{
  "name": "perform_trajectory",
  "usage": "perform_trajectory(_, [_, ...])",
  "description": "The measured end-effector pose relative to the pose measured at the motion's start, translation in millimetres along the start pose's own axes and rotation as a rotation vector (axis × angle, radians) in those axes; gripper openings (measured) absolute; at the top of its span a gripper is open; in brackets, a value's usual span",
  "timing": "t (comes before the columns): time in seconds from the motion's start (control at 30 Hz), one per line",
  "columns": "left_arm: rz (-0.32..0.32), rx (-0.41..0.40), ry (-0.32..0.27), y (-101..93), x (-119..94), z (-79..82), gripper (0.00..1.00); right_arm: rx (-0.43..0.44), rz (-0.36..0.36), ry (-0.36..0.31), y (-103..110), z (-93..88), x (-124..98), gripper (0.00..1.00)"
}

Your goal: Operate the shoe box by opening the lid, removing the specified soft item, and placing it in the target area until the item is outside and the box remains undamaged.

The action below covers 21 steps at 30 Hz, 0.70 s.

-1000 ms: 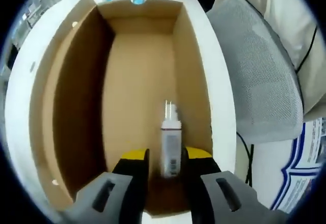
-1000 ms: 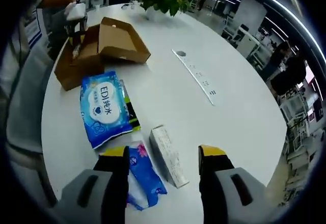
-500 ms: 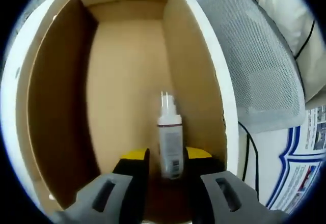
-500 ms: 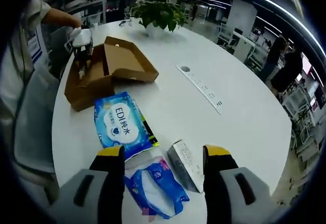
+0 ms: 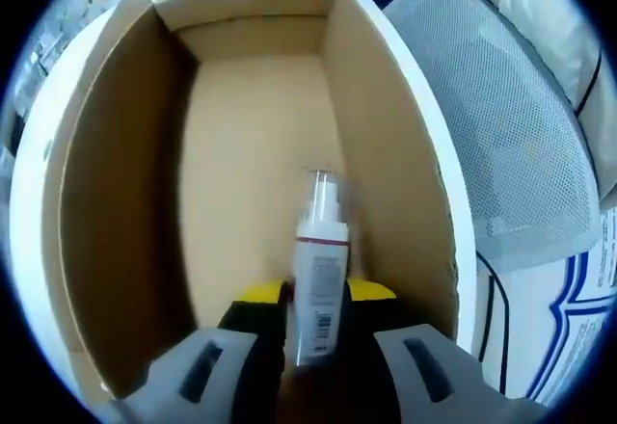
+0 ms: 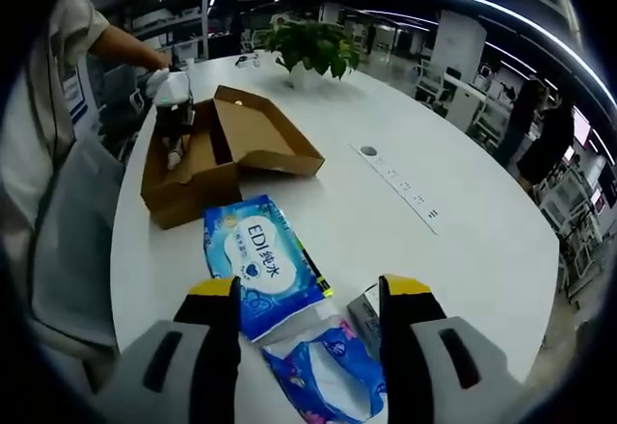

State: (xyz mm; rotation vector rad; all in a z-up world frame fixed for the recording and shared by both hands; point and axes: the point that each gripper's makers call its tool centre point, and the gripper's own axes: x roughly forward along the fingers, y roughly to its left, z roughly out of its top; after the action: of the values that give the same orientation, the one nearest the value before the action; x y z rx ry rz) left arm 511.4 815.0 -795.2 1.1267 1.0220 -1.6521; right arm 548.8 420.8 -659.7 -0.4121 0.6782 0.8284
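Note:
An open brown cardboard shoe box (image 5: 116, 154) lies under my left gripper (image 5: 315, 320). Its jaws are shut on a white spray bottle (image 5: 318, 260) with a clear cap, held just over the box floor near the right wall. In the right gripper view the same box (image 6: 188, 188) sits on the white table (image 6: 424, 251) with its lid (image 6: 265, 135) folded open. A gloved hand holds the left gripper (image 6: 174, 125) inside it. My right gripper (image 6: 308, 323) is open above a blue wet-wipe pack (image 6: 258, 265) and a blue tissue pack (image 6: 323, 376).
A small white carton (image 6: 364, 313) lies beside the tissue pack. A long white strip (image 6: 400, 188) runs across the table, with a potted plant (image 6: 313, 43) at the far end. A grey mesh chair (image 5: 511, 125) stands next to the box. A person's torso is at the left.
The left jaws have closed tighter on the spray bottle, which now looks larger and raised off the box floor. The right gripper's view has drawn nearer the box and packs; its jaws stay open.

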Motion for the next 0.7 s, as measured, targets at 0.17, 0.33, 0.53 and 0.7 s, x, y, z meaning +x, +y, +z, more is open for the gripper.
perform_trajectory(0.17, [0.047,-0.031,-0.023,4.3,1.8,12.9,0.20,0.000,0.014,-0.026,16.1,5.9,3.7,0.52])
perform_trajectory(0.33, [0.082,-0.133,-0.063,8.7,1.3,24.9,0.18,0.000,0.030,-0.066,30.9,15.6,5.8,0.50])
perform_trajectory(0.53, [0.104,-0.170,-0.091,13.9,-5.5,35.8,0.17,-0.011,0.051,-0.121,51.4,33.4,8.4,0.49])
perform_trajectory(0.7, [0.118,-0.192,-0.124,15.1,-18.9,43.5,0.17,-0.053,0.046,-0.162,61.9,50.9,11.5,0.44])
